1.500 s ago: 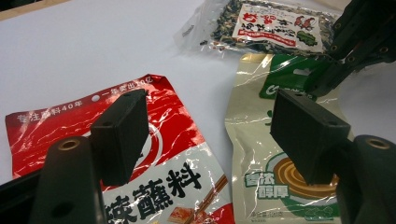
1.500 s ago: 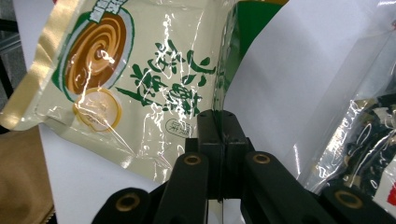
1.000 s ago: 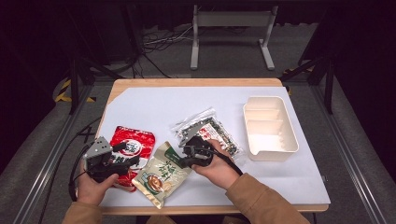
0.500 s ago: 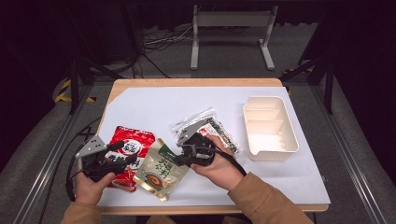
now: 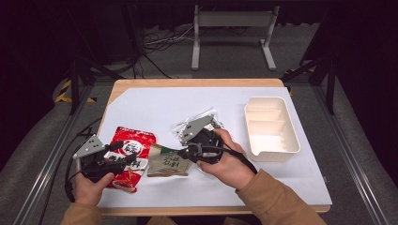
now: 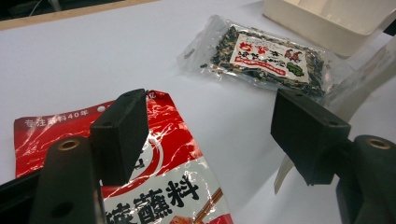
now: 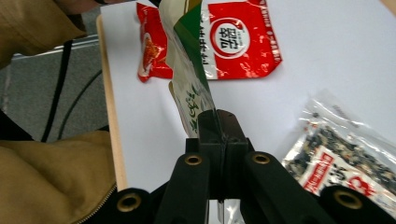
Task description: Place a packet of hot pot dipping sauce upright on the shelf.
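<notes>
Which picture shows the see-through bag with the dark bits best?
The left gripper view: the clear packet lies unhidden with its red-and-white label readable. In the high view the right gripper and hand cover most of it. The right gripper view catches part of it at the edge.

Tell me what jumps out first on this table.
The right gripper is clamped on the edge of a green packet, lifting it near the front of the table. Left of it lies a bright red packet under the open left gripper; a white tray sits at the right.
</notes>
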`<state>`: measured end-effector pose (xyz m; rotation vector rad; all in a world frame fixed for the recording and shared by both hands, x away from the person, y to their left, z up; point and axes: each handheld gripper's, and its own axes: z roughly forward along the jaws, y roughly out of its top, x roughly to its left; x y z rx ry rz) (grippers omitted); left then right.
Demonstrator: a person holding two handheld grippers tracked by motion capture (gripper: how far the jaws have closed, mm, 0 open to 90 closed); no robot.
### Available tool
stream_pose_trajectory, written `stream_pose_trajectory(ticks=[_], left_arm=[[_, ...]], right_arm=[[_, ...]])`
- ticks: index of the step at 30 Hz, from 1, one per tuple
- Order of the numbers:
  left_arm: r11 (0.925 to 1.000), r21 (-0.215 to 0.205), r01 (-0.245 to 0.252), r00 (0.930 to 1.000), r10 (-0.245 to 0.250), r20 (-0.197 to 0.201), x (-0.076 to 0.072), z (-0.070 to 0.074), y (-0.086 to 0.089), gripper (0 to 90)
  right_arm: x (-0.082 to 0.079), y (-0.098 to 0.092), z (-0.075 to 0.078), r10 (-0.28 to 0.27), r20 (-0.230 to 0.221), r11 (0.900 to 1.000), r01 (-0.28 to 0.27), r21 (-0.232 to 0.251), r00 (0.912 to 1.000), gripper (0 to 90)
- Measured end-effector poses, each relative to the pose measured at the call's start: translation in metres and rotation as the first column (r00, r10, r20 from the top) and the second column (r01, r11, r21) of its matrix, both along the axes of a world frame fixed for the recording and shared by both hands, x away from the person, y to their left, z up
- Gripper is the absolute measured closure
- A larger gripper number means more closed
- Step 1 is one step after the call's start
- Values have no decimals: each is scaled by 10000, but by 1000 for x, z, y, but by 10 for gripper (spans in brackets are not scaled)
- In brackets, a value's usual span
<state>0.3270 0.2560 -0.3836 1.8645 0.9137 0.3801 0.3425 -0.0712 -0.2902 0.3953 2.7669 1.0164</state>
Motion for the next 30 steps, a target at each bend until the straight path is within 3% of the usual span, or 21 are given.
stream_pose_trajectory(ticks=[10, 19, 30], left_arm=[[10000, 9, -81, 10000, 81, -56, 1, -2, 2, 282], [9999, 15, -121, 9999, 121, -68, 1, -2, 3, 281], [9998, 10, -198, 9998, 198, -81, 2, -3, 5, 281]], right_arm=[[7, -21, 23, -450, 480, 9990, 452, -21, 9978, 900], [15, -40, 35, -890, 705, 9958, 902, -142, 9935, 900], [28, -70, 48, -1601, 1330, 9863, 1639, -184, 9781, 900]])
